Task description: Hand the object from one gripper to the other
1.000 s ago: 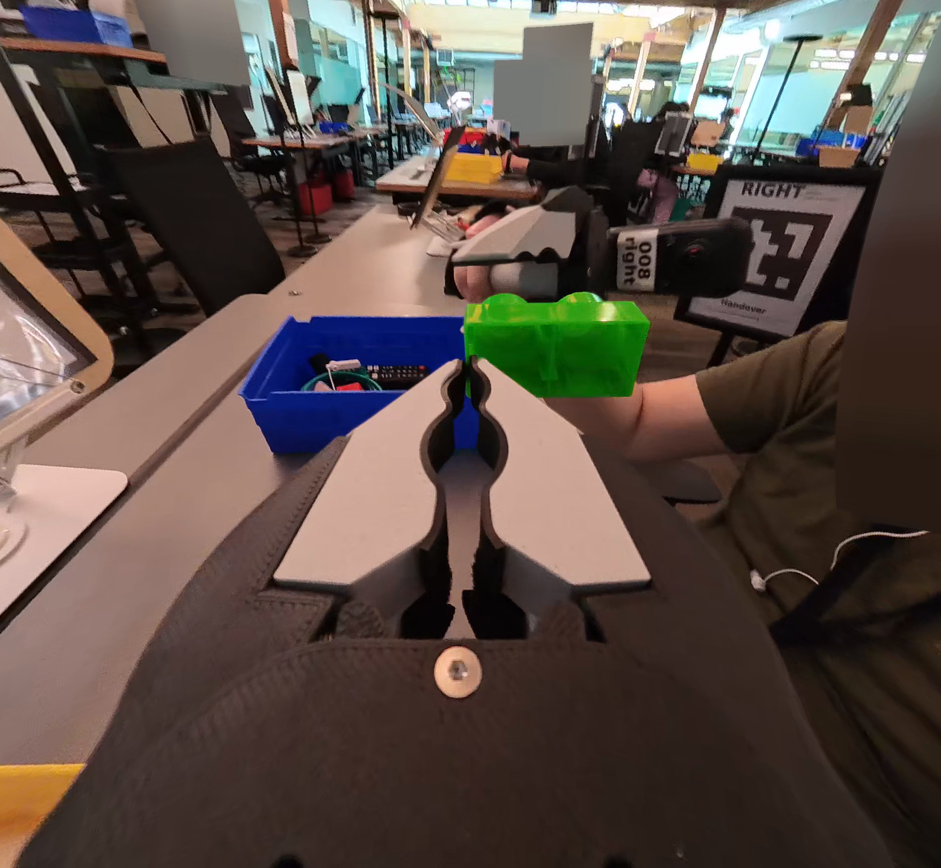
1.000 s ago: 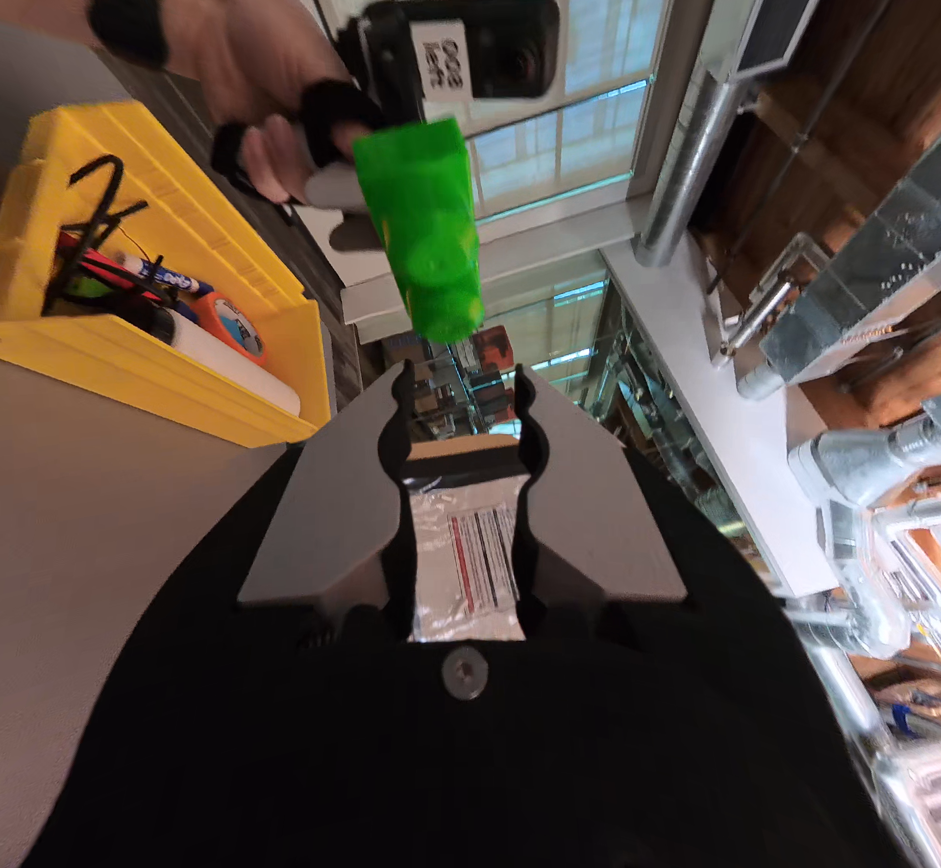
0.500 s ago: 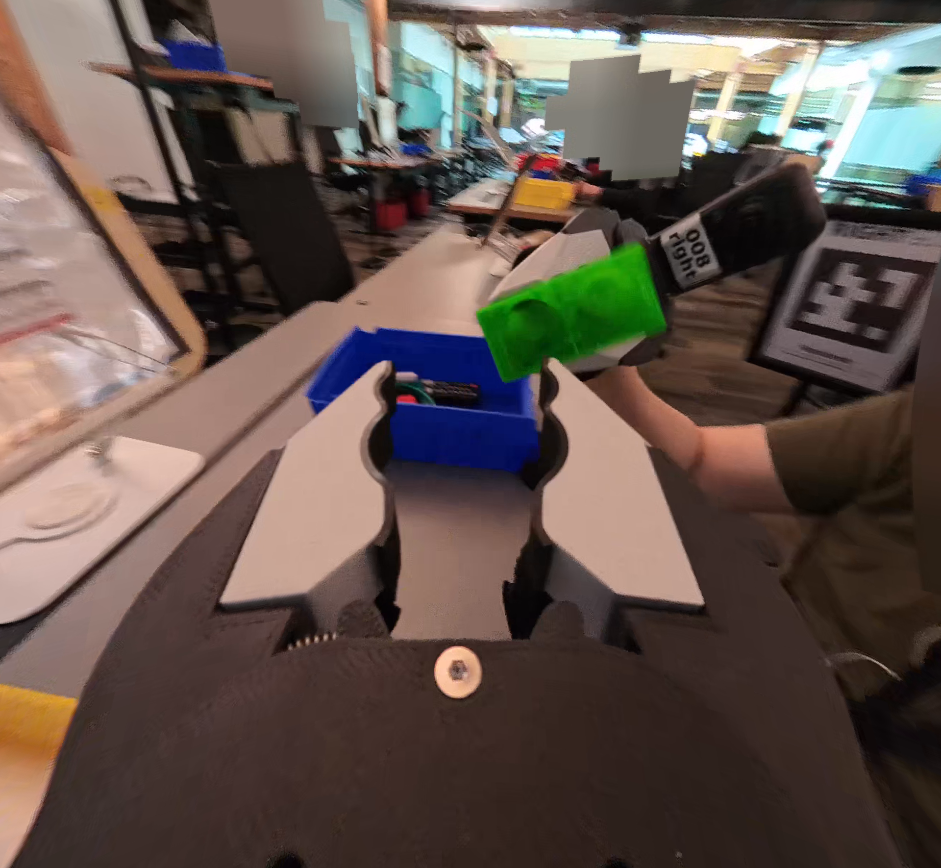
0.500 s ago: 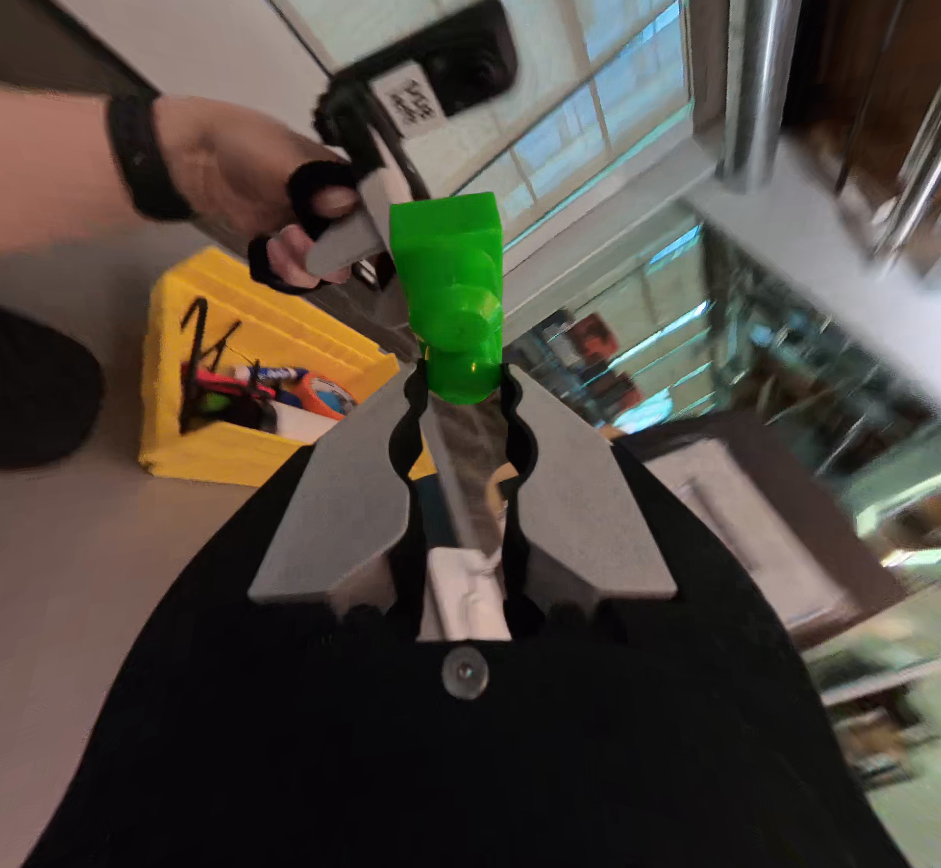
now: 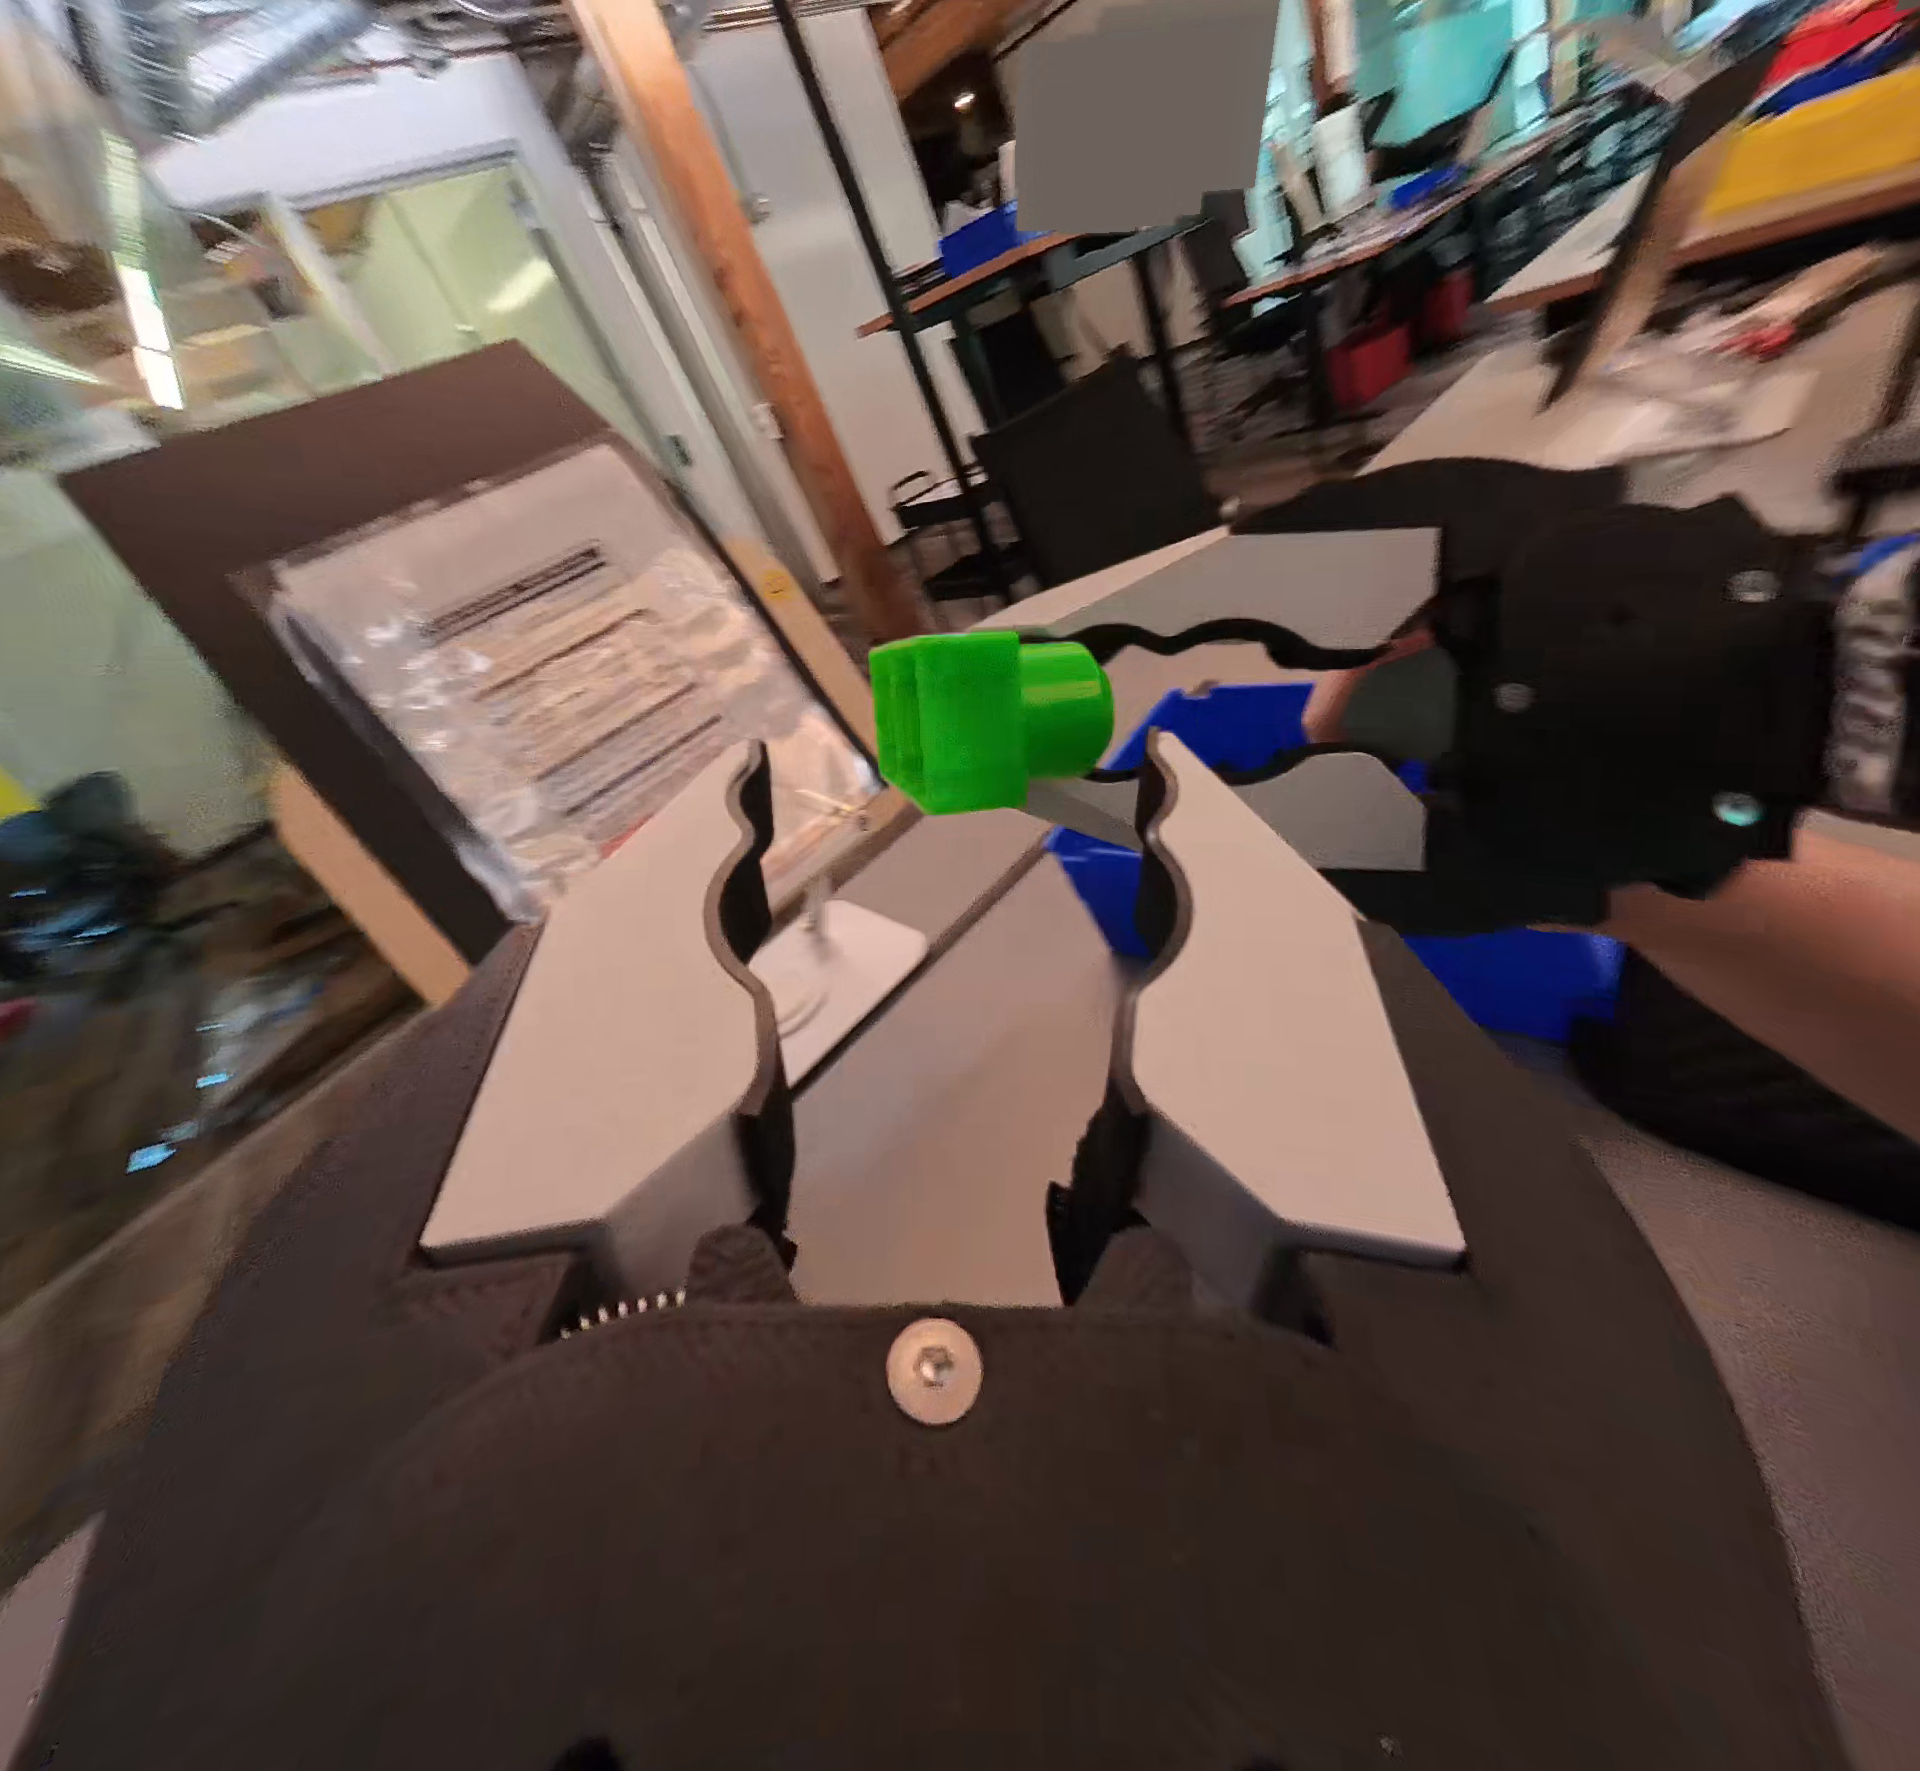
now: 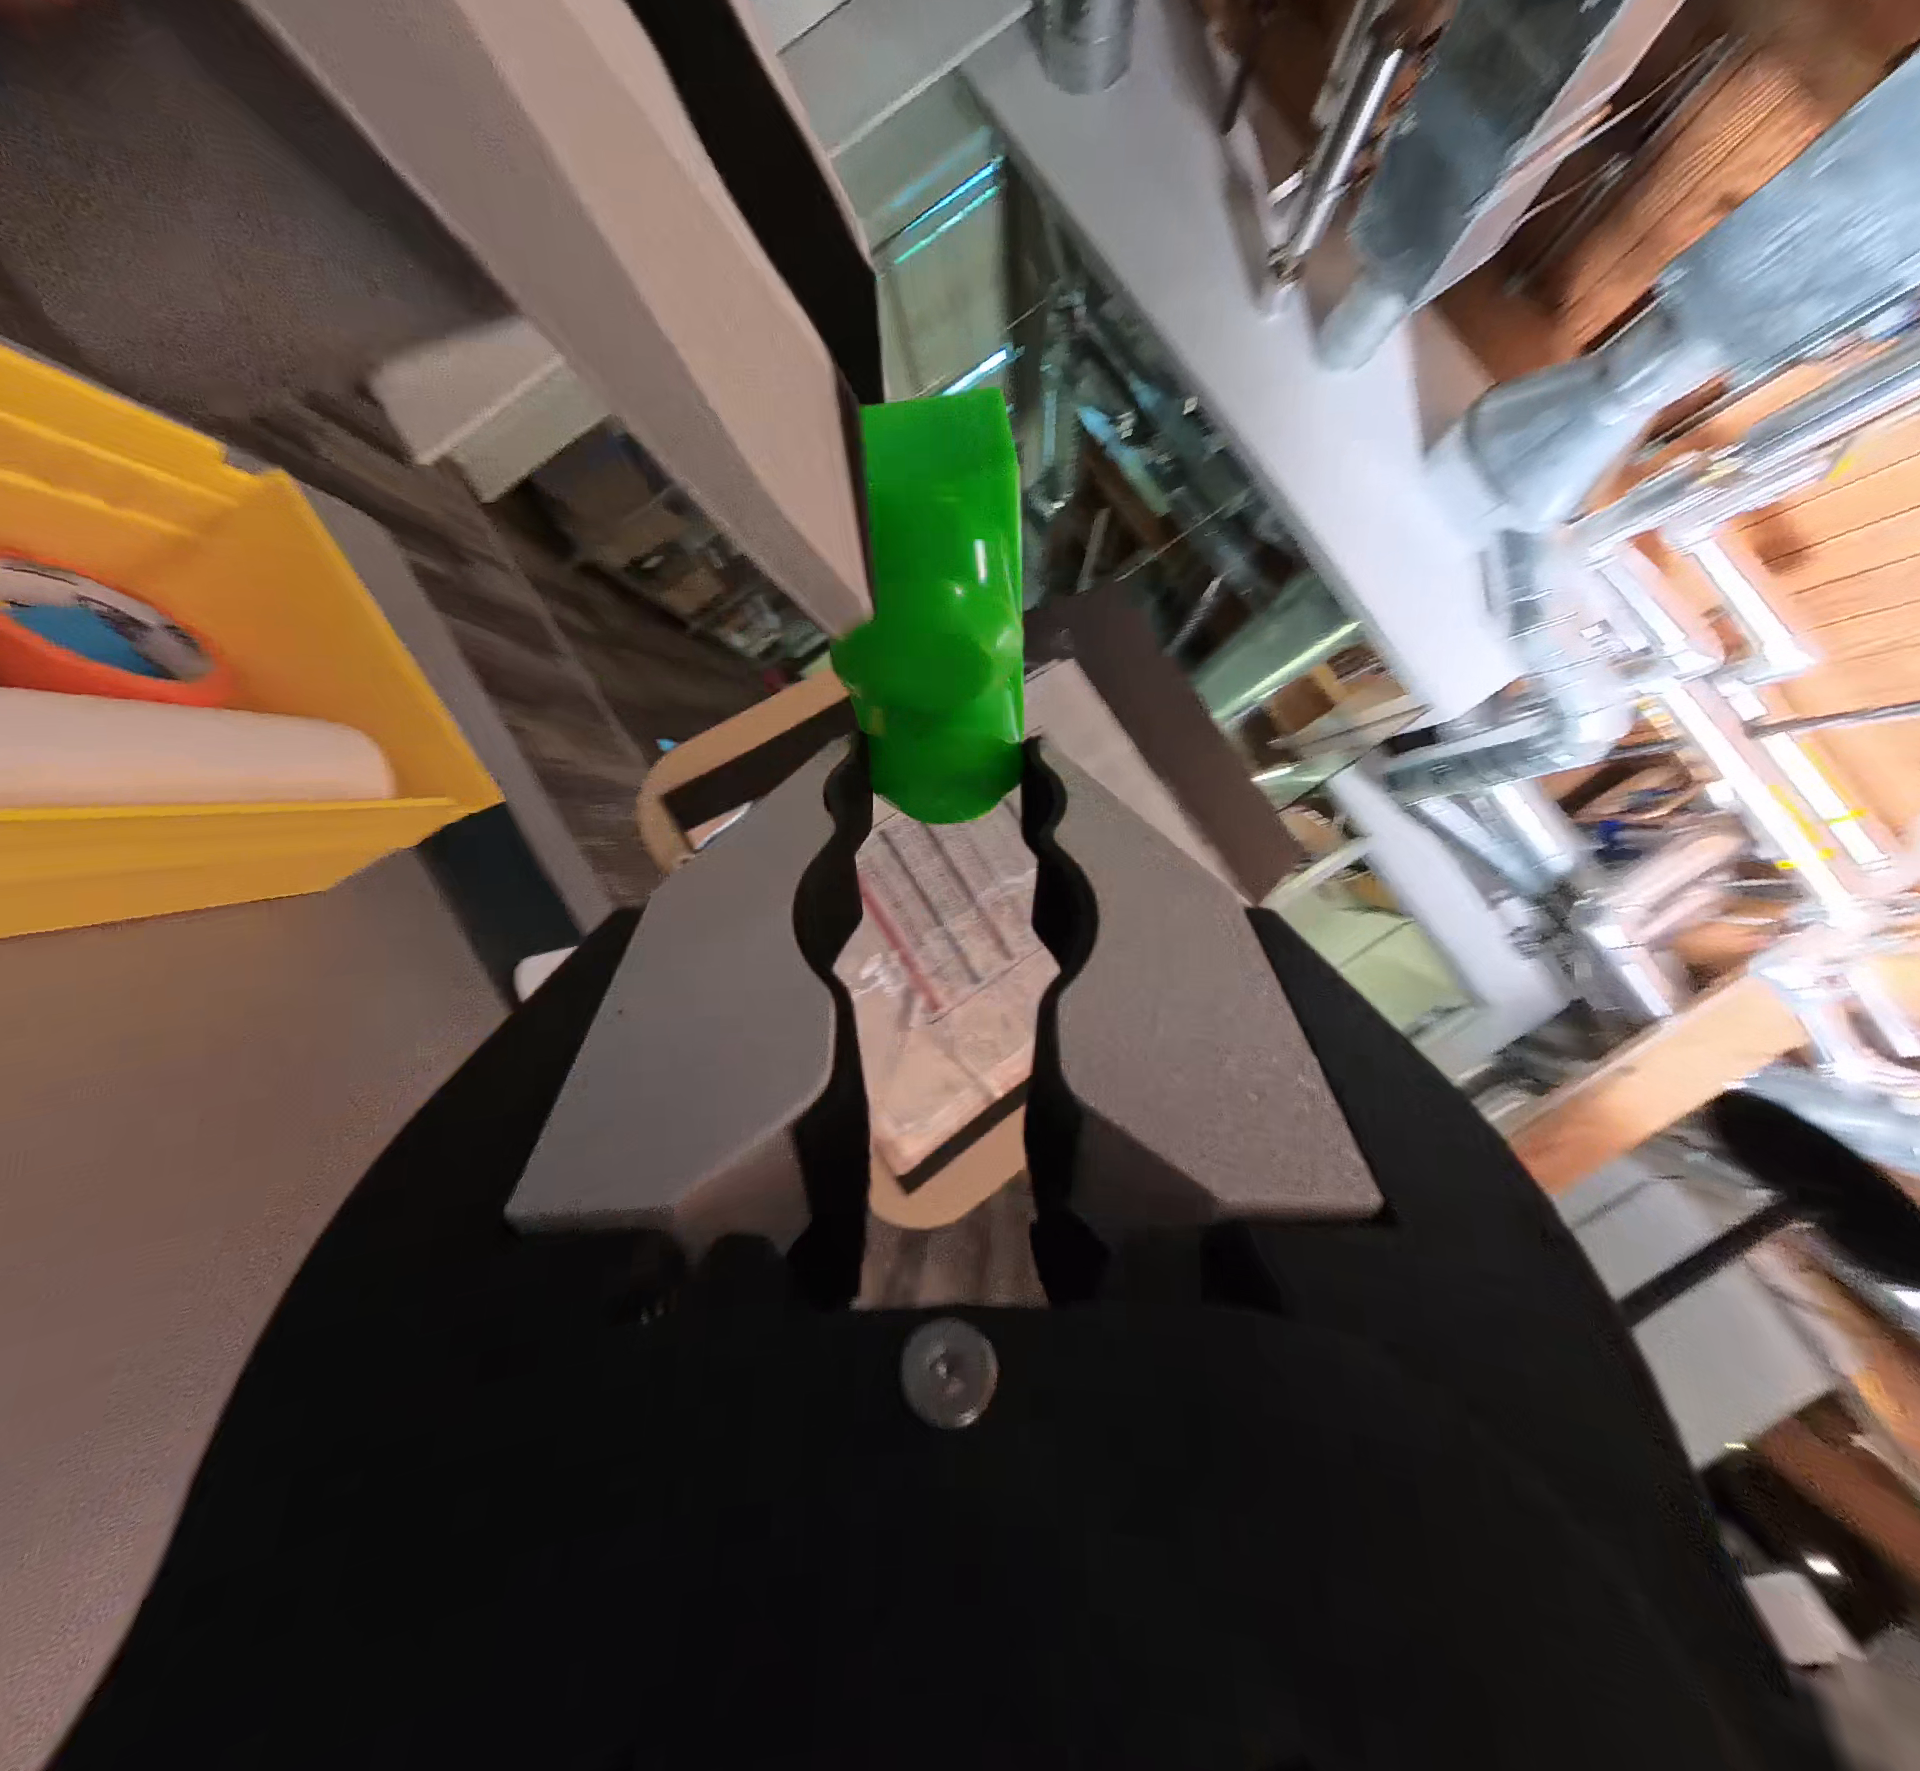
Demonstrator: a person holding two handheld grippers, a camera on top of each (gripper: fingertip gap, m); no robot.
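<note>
Grey table (image 5: 940, 1077), blue bin (image 5: 1496, 978) behind, right tongs (image 6: 940, 765) pinching green block (image 6: 940, 641), left tongs (image 5: 951, 776) spread.

Block (image 5: 971, 722) at twelve o'clock ahead of left gripper (image 5: 951, 765), pinched between right gripper (image 5: 1101, 719) tips reaching in from three o'clock; bin (image 5: 1496, 978) behind, below.

The left gripper (image 5: 951, 765) has its two fingers spread wide apart and nothing is between them. The right gripper (image 6: 940, 765) comes in from the right side, turned on its side, and its fingertips (image 6: 1044, 776) are pressed on a green piece.
</note>
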